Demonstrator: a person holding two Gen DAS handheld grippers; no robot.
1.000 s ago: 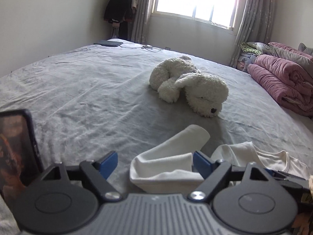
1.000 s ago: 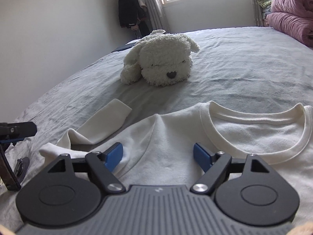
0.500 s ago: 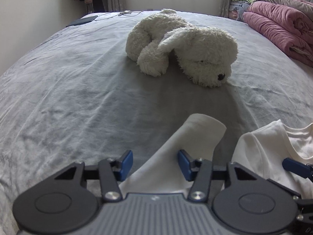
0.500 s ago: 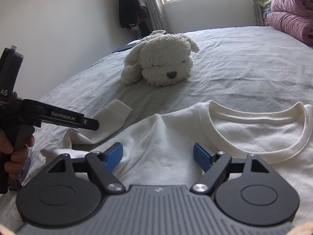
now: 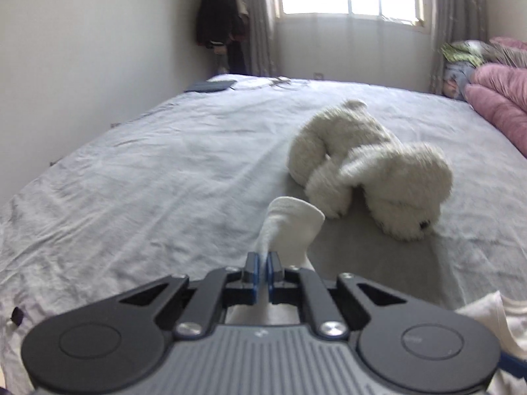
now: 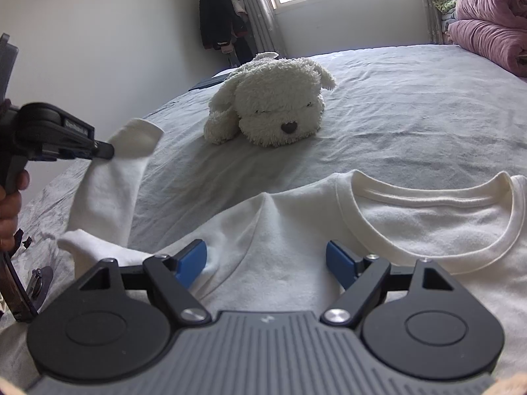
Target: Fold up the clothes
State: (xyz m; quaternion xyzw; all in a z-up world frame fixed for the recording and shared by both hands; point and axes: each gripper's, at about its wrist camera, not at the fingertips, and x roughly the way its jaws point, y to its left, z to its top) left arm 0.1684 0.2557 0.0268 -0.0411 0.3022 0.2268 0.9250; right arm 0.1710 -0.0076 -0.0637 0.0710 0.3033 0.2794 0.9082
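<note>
A cream long-sleeved shirt (image 6: 378, 220) lies flat on the grey bed, its round collar (image 6: 428, 197) at the right of the right wrist view. My left gripper (image 5: 263, 271) is shut on the shirt's sleeve (image 5: 290, 227) near the cuff and holds it lifted off the bed. From the right wrist view the same left gripper (image 6: 107, 150) shows at the left edge, with the sleeve (image 6: 115, 181) hanging from it. My right gripper (image 6: 266, 261) stands open just above the shirt's shoulder, nothing between its blue pads.
A white plush dog (image 6: 270, 102) lies on the grey sheet (image 5: 148, 171) just beyond the shirt. Pink folded quilts (image 6: 487, 26) are stacked at the far right. A dark coat (image 5: 219, 16) hangs in the far corner by the window. A person's hand (image 6: 10, 207) holds the left gripper's handle.
My left gripper has shut on the sleeve near the cuff and raised it off the bed. The right gripper has stayed in place, open, over the shoulder.
</note>
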